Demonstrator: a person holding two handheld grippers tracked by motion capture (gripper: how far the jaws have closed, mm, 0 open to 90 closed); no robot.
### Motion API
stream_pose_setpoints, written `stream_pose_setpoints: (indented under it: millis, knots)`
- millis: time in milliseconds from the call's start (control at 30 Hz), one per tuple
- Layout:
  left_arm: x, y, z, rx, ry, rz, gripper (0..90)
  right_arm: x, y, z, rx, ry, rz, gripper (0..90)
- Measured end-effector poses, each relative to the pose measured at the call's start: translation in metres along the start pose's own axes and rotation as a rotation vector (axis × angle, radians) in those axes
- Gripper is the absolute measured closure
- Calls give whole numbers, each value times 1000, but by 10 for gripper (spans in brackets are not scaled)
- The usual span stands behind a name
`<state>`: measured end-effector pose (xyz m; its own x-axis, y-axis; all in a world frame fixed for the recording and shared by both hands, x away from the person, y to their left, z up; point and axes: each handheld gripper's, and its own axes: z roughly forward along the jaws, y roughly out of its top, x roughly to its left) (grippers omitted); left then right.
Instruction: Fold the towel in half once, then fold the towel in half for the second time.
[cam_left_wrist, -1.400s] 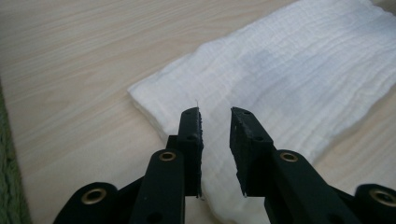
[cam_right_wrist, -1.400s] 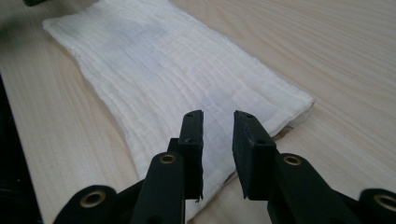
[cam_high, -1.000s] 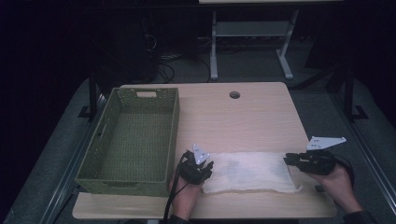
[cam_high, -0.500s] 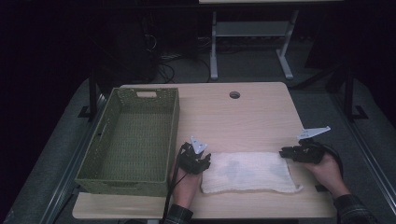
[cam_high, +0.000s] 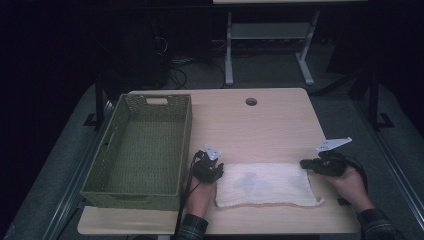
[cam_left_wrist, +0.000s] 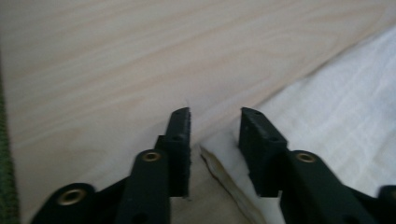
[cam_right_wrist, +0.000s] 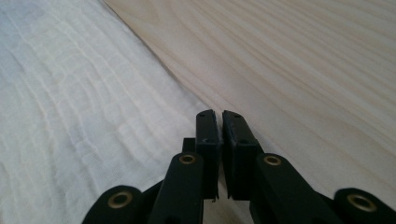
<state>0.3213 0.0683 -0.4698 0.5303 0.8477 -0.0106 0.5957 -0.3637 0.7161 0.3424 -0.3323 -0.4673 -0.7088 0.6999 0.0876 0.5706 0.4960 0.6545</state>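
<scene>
cloth (cam_high: 267, 183): white, folded to a flat rectangle, near-centre of table (cam_high: 260, 125), just right of basket; long side runs left-right.
cloth feel: prob. light, soft, limp; layered, so edges likely to peel apart or sag if lifted by one layer. Not fragile, not slippery on the wood.
where to grab: the two far corners, all layers at once; a pinch at corner tips only may drop the lower folds.
left gripper (cam_left_wrist: 215, 126): at cloth's far-left corner, jaws apart w/ a gap, have just been closing; folded corner edge (cam_left_wrist: 219, 163) sits between them, pads not yet pressing on it.
right gripper (cam_right_wrist: 219, 122): at cloth's far-right corner, jaws together, just a slit left; have just been closing. Can't tell if any fabric is caught: cloth edge runs just left of the tips, bare wood ahead.
basket (cam_high: 186, 145): green woven, nothing inside, left half of table, well clear of right gripper, just beside left one.
table far side: bare, round cable hole (cam_high: 251, 101).
</scene>
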Motion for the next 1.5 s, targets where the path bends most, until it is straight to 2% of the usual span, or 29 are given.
stream_pose_setpoints:
  millis: [67, 100, 167, 267, 400, 467, 633, 767, 967, 1100, 1500]
  knots:
    - [1, 0, 0, 2, -35, -7, 783, 0, 0, 0, 1, -4, 1, 857]
    - [0, 1, 0, 3, -30, 5, 825, 0, 0, -1, 1, -8, -1, 858]
    - [-1, 3, 2, 0, -38, 6, 851, -1, 1, -1, -3, -18, -5, 860]
    - [1, 7, 3, -2, -40, 13, 855, -5, 2, -4, -20, -27, 5, 861]
    - [6, 17, 6, -41, -52, -9, 855, -12, 5, -6, -32, -45, 17, 861]
    - [9, 24, 7, -38, -50, 6, 855, -16, 8, -5, -36, -56, 22, 861]
    - [14, 40, 14, -76, -37, 21, 855, -27, 14, -3, -57, -82, 40, 862]
    - [16, 46, 17, -95, -36, 28, 855, -37, 18, -1, -79, -96, 50, 861]
    - [13, 39, 9, -126, -44, 39, 855, -34, 15, -10, -106, -88, 44, 861]
    - [10, 35, 1, -142, -46, 59, 855, -27, 13, -17, -119, -88, 34, 861]
    - [3, 27, -16, -160, -49, 81, 854, -9, 4, -36, -137, -63, 23, 859]
